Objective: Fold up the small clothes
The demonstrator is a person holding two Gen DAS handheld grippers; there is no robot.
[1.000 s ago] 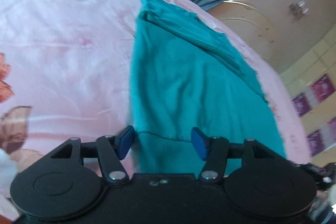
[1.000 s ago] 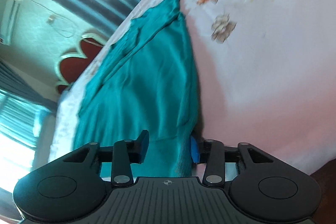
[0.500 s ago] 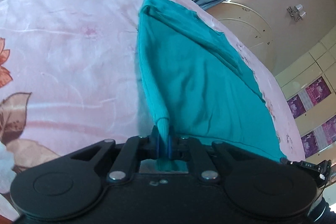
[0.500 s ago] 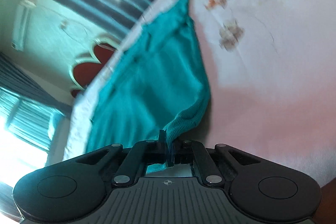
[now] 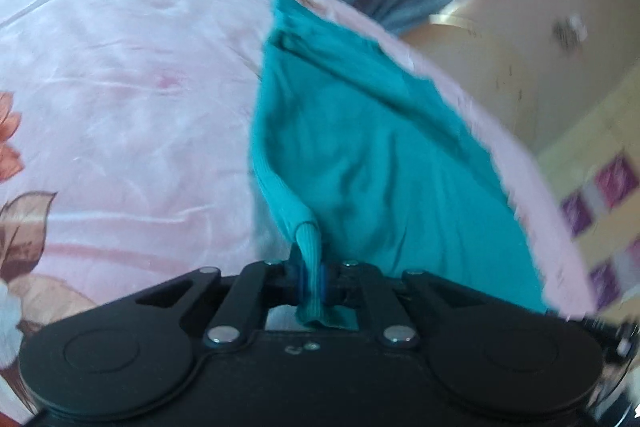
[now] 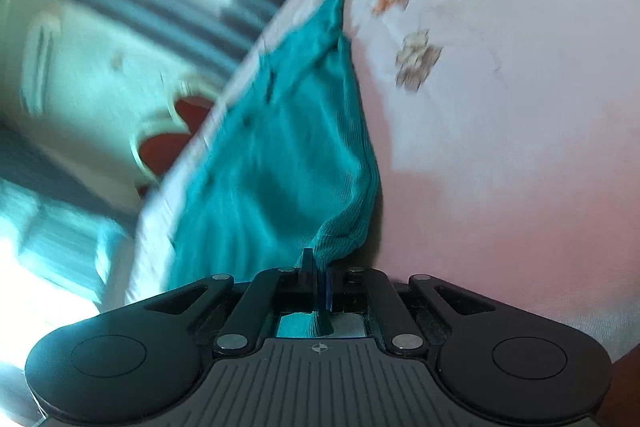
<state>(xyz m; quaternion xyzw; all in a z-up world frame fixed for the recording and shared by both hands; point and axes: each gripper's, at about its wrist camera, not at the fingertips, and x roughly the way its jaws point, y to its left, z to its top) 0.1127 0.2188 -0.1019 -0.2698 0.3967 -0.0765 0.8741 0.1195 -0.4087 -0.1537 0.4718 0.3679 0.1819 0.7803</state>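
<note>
The teal garment (image 5: 360, 155) lies on the floral bedsheet (image 5: 120, 87) (pink, rumpled); left claw (image 5: 309, 277) and right claw (image 6: 320, 285) each clamp a raised near corner.

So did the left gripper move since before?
Yes. The left gripper closed on the teal cloth and lifted its edge off the pink bedsheet.

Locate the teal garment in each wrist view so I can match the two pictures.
Left wrist: teal garment fills centre-right, its near corner pinched in the left tool.
Right wrist: it runs centre-left, corner pinched in the right tool.
Shared landmark: the pink floral bedsheet.
</note>
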